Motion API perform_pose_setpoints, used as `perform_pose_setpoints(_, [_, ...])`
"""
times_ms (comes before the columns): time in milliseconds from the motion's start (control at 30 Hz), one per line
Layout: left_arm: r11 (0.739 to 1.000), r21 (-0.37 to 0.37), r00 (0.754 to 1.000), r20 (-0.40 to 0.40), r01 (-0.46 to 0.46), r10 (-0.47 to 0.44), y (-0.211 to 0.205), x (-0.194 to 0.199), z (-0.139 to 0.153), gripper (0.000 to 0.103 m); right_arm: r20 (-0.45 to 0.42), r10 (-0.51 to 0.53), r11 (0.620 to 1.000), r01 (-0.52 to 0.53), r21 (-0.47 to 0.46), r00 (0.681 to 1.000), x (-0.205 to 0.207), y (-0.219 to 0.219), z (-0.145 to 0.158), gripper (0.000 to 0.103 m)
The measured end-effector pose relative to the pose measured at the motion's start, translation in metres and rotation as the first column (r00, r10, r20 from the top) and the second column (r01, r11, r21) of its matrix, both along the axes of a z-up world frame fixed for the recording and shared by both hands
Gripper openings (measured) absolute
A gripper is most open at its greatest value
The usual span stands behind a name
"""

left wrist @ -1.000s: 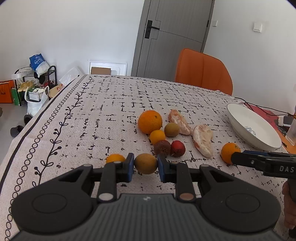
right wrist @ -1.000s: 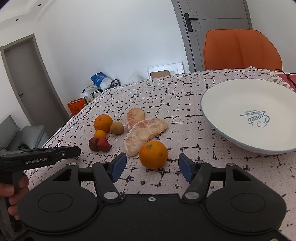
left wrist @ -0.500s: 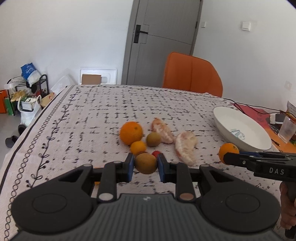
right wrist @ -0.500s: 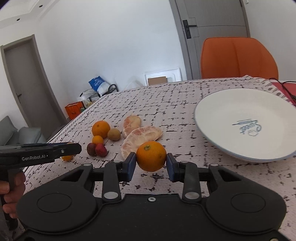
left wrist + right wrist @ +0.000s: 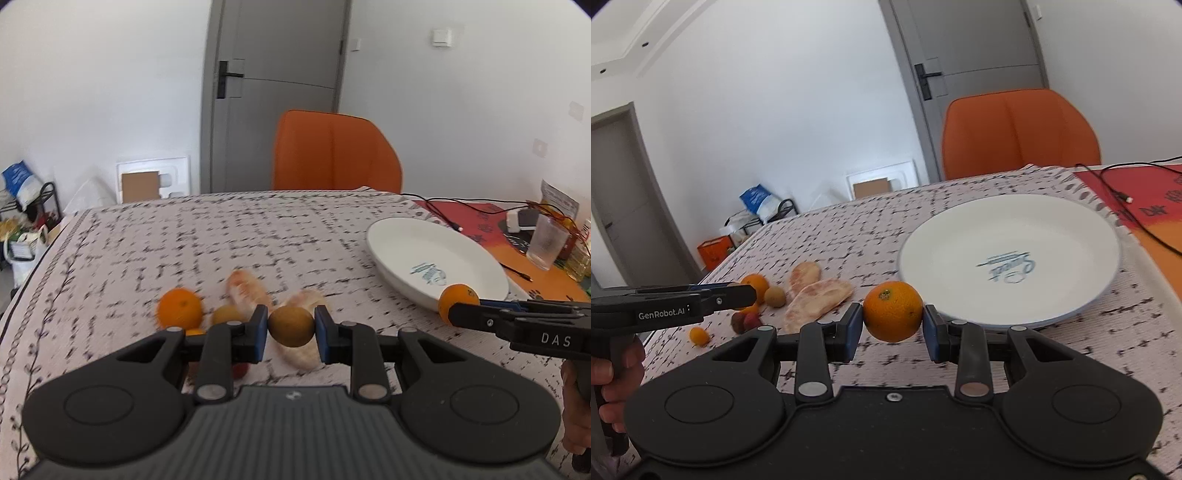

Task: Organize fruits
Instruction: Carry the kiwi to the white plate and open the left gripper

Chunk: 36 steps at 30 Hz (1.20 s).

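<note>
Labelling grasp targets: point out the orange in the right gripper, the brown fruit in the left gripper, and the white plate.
orange (image 5: 893, 316), right wrist view, middle of its peel
brown fruit (image 5: 291, 327), left wrist view, middle of its skin
white plate (image 5: 964, 236), right wrist view, bare inner surface

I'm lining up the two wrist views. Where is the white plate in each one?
Left wrist: plate at right, beyond the right gripper and its orange.
Right wrist: plate right of centre, just behind the held orange.
Shared landmark: orange chair behind the table.
</note>
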<state>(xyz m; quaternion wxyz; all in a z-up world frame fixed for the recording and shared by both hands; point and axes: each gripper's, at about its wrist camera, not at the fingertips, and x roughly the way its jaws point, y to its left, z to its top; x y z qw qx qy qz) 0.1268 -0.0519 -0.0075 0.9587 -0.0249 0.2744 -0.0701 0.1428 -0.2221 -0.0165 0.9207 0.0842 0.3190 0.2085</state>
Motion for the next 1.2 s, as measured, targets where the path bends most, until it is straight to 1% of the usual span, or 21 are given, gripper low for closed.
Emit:
perform_pose_setpoints(500, [0.990,0.041,0.991,0.027,0.132,-0.133,-0.058,0.033,0.013,0.026,0.028,-0.104,0.994,0.103,0.021,0.994,0.004,-0.041,0.001,0.033])
perform_pose_setpoints(1000, [0.975,0.073,0.977,0.009,0.212,-0.213,-0.104,0.058,0.011,0.026,0.035,-0.158,0.987,0.157,0.031,0.987,0.004,-0.068,-0.001,0.034])
perform_pose_setpoints(1200, [0.970,0.063,0.972,-0.005,0.237,-0.237,-0.119,0.070,0.007,0.026,0.038,-0.169,0.985,0.167,0.038,0.985,0.002,-0.074,0.000,0.038])
